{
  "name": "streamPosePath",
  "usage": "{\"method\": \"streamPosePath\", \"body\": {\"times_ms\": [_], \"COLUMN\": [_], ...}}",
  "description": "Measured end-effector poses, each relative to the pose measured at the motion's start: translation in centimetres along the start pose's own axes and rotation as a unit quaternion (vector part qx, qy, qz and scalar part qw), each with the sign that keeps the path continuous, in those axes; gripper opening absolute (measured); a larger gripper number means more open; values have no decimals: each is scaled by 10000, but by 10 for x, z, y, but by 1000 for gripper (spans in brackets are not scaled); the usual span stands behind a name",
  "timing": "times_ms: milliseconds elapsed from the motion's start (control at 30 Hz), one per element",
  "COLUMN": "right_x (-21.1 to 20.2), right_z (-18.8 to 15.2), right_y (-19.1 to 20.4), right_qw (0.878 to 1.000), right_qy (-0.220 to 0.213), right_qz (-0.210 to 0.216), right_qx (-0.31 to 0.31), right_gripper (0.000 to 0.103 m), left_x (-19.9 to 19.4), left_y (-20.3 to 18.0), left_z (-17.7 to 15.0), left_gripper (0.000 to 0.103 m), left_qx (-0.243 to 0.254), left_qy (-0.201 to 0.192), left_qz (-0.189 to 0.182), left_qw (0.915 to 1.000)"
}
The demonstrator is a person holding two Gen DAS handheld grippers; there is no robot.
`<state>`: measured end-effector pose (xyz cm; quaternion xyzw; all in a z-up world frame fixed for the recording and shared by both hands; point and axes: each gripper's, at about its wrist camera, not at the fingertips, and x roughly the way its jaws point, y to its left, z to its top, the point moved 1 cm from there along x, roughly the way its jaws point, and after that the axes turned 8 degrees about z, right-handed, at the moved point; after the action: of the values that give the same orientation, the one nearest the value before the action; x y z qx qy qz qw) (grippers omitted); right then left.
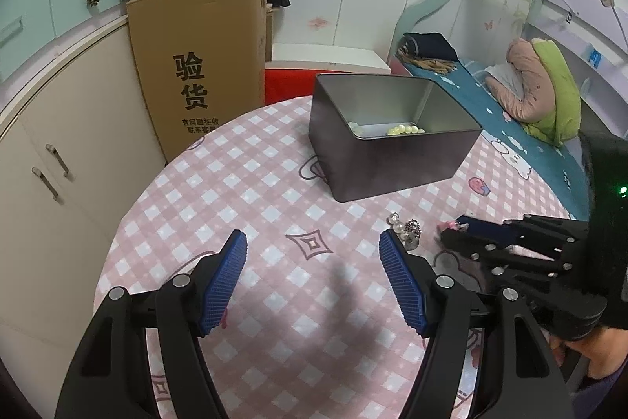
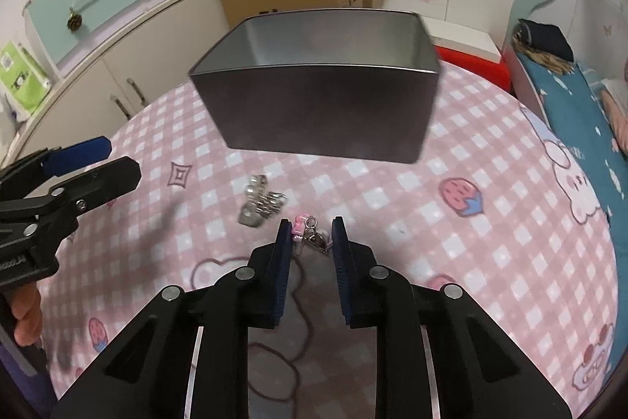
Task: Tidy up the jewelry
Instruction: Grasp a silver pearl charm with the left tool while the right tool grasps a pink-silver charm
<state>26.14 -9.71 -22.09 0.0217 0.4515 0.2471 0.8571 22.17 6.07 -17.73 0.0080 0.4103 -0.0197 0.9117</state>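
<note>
Over checked tablecloth (image 2: 490,222), right fingers (image 2: 311,226) nearly closed around pink charm (image 2: 299,222); left fingers (image 1: 313,254) spread, empty.

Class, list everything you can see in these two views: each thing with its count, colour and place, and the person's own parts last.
tin: one, grey, open, on table
beads: some, pale yellow-white, inside tin
pearl brooch: one, silver-white, table, before tin
pink charm: one, pink with silver clasp, between right gripper's pads
tablecloth: one, pink check
carton: one, brown, behind table
cabinet: one, cream, left
bed: one, teal, right
left gripper: black, blue pads, open
right gripper: black, blue pads, around charm
hand: one, holds left gripper
</note>
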Motion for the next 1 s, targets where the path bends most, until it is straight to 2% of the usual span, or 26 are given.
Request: {"method": "streamPosePath", "body": {"times_ms": [300, 767, 867, 900, 933, 1000], "right_x": [-18, -25, -25, -25, -25, -25], "right_z": [-16, -22, -23, -23, -22, -22], "right_y": [-38, -51, -52, -52, -52, -52], "right_qw": [9987, 9966, 9965, 9965, 9965, 9964], "right_qy": [-207, -454, -451, -449, -451, -454], "right_qz": [84, 221, 251, 262, 272, 280], "right_qx": [456, 648, 652, 656, 656, 659], "right_gripper": [21, 22, 22, 22, 22, 22], "left_x": [15, 55, 54, 53, 52, 51], "left_y": [-41, -85, -84, -84, -84, -82], "left_z": [-5, 1, 1, 1, 1, 1], "left_gripper": [68, 67, 47, 28, 16, 15], "left_qx": [429, 901, 846, 868, 907, 880], "left_qy": [179, 459, 451, 412, 378, 378], "left_qz": [-56, 323, 115, 141, 122, 80], "left_qw": [9989, 9944, 9953, 9953, 9951, 9954]}}
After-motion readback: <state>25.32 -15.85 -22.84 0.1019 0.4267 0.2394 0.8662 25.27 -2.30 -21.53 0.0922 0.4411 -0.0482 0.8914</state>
